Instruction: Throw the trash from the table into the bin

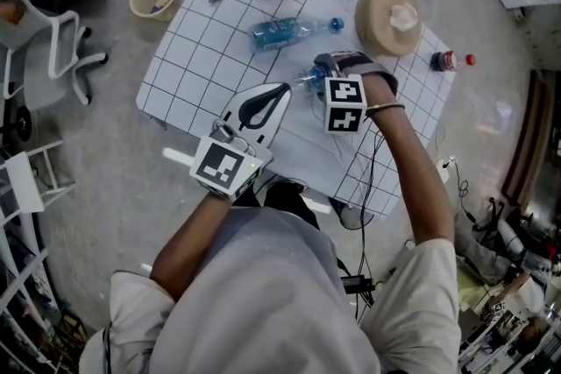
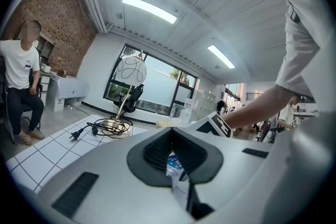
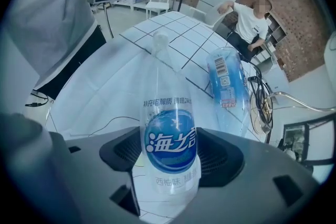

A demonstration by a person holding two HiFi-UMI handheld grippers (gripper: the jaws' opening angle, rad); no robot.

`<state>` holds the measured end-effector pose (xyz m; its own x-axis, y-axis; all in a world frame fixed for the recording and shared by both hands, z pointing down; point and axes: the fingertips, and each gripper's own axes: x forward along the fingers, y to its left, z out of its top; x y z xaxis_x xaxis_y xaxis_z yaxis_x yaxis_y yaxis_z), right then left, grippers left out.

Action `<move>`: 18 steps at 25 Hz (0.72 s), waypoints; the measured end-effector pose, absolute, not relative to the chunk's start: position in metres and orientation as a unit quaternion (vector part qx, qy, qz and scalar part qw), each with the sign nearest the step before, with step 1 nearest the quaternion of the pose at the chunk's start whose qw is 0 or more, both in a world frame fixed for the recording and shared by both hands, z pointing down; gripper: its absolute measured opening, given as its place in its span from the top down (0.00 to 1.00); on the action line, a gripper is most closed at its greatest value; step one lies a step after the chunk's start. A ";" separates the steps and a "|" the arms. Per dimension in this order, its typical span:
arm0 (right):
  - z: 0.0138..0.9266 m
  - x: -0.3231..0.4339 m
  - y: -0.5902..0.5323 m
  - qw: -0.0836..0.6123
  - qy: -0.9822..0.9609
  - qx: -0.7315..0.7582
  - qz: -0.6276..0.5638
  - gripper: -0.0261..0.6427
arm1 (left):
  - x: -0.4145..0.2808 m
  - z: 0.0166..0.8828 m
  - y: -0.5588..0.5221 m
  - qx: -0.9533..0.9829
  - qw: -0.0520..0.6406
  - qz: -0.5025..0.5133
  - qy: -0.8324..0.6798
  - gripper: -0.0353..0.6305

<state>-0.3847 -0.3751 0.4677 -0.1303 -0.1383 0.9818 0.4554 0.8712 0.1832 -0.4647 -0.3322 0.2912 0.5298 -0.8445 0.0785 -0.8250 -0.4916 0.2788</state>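
Right tool (image 3: 171, 162) pinches the clear blue-label bottle (image 3: 160, 76) at its middle, over the table (image 1: 202, 57). Left tool (image 2: 172, 134) is pressed together, tips just beside that bottle. Second bottle (image 1: 285, 31) lies beyond it.

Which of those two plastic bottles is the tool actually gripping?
The bottle with the round blue label, clamped in the right gripper; the other bottle lies loose on the table.
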 end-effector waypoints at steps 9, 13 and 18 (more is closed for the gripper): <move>0.456 -0.369 -0.362 0.640 -0.749 -0.049 -0.166 0.50 | -0.453 0.282 -0.323 0.873 0.134 -0.044 -0.467 0.94; 0.453 -0.361 -0.356 0.632 -0.761 -0.026 -0.144 0.50 | -0.442 0.282 -0.318 0.881 0.135 -0.042 -0.451 0.94; 0.448 -0.352 -0.351 0.621 -0.776 0.015 -0.108 0.50 | -0.428 0.282 -0.313 0.890 0.137 -0.039 -0.432 0.94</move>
<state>-0.3515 -0.3510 0.4482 -0.2271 -0.1571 0.9611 0.1115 0.9762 0.1860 -0.4282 -0.3126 0.2821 0.6230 -0.7807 0.0490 -0.7594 -0.5885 0.2774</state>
